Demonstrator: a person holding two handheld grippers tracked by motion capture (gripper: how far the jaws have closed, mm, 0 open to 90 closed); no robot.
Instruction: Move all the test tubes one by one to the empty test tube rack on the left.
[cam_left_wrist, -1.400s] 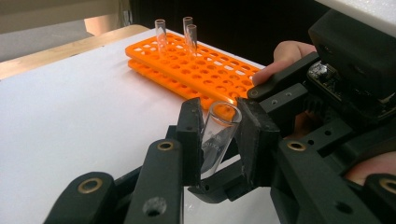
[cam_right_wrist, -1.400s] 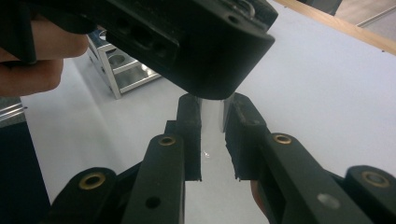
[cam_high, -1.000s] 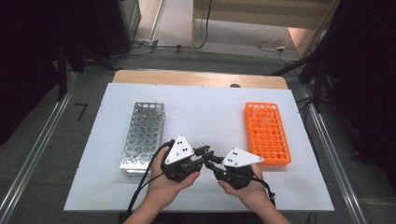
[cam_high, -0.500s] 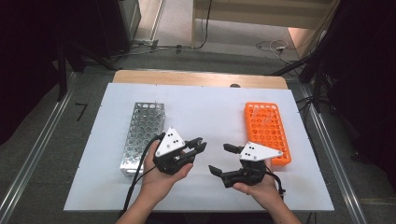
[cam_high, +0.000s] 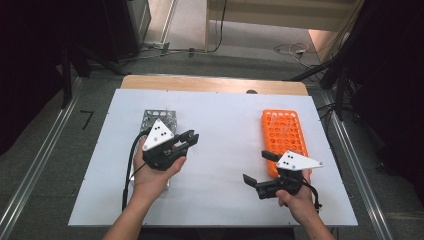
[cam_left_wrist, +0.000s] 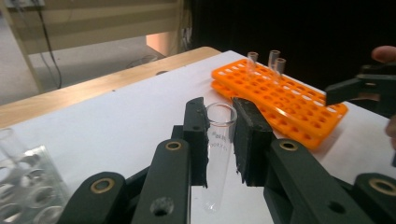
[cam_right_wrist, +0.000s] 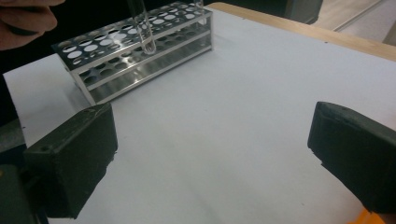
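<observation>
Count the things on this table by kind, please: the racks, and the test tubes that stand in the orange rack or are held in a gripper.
Racks: 2, a metal rack and an orange rack.
Test tubes: 4, one held test tube clamped in the left gripper, and 3 standing tubes in the orange rack.
Total: 6.

Overhead view, two close gripper-mounted views
</observation>
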